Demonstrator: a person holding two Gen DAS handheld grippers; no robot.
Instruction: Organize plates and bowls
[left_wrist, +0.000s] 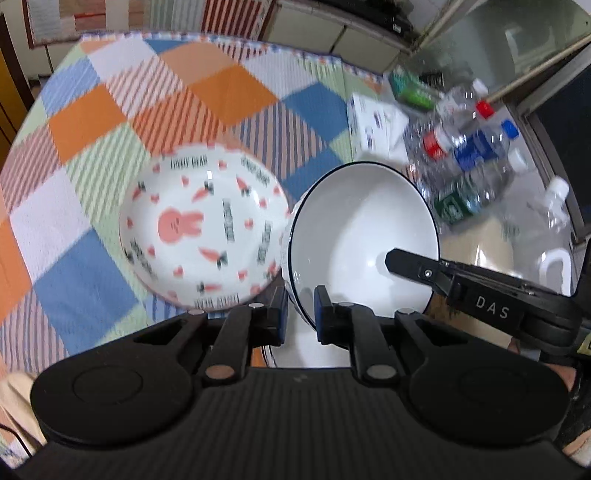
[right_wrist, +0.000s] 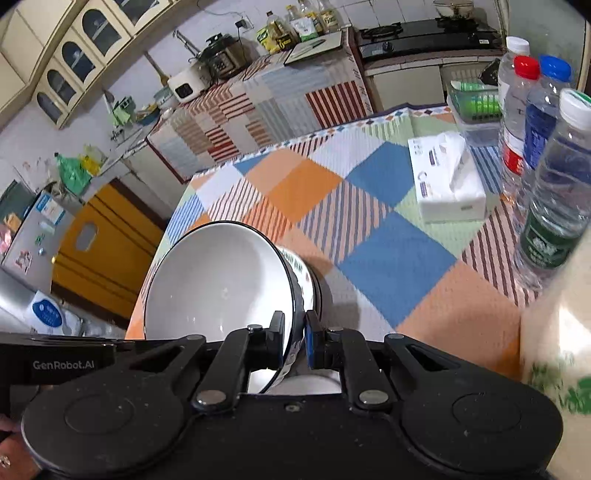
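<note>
Left gripper (left_wrist: 300, 314) clamps near rim of white ceramic bowl with thin dark rim line (left_wrist: 364, 236), one finger inside, one outside. Right gripper (right_wrist: 294, 338) pinches same bowl's (right_wrist: 218, 291) rim likewise. Bowl tilted, above checked tablecloth (right_wrist: 388, 258). Carrot-and-rabbit-patterned white dish (left_wrist: 205, 225) just beside it.

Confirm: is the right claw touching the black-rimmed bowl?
Touching. Right wrist view shows the right claw clamped on the black-rimmed bowl, one pad on each side of its rim.
</note>
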